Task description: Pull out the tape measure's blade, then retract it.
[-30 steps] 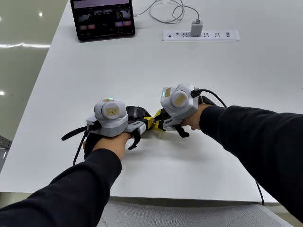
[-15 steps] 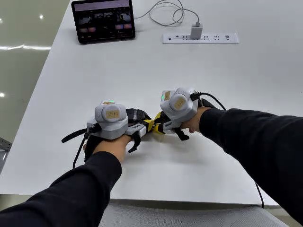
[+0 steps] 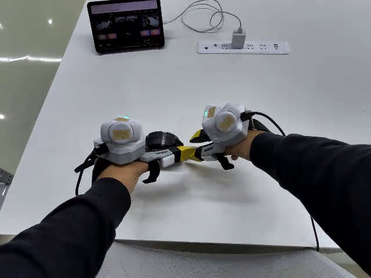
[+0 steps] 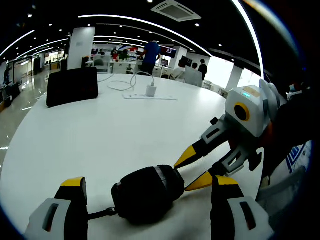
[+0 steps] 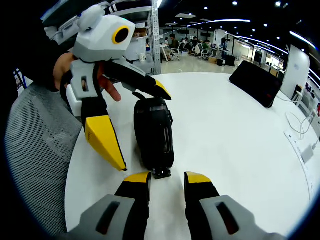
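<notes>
A black tape measure (image 3: 162, 141) lies on the white table (image 3: 261, 104) between my two grippers. My left gripper (image 3: 177, 147) is open wide; in the left gripper view its yellow-tipped jaws stand on either side of the tape measure (image 4: 145, 195) with a gap on each side. My right gripper (image 3: 197, 145) faces it from the other side, open. In the right gripper view the tape measure (image 5: 152, 130) lies on edge, its small end tab just ahead of the right gripper (image 5: 167, 177) and its narrow gap. No blade is drawn out.
A tablet (image 3: 126, 24) stands at the far left of the table. A power strip (image 3: 242, 46) with a charger and a looped white cable (image 3: 203, 14) lies at the back. The table's front edge runs just behind my hands. A mesh chair (image 5: 40, 145) is below it.
My left gripper has drawn back to the left, so the tape measure shows more fully. The right gripper has shifted slightly right. The tape measure has stayed in place.
</notes>
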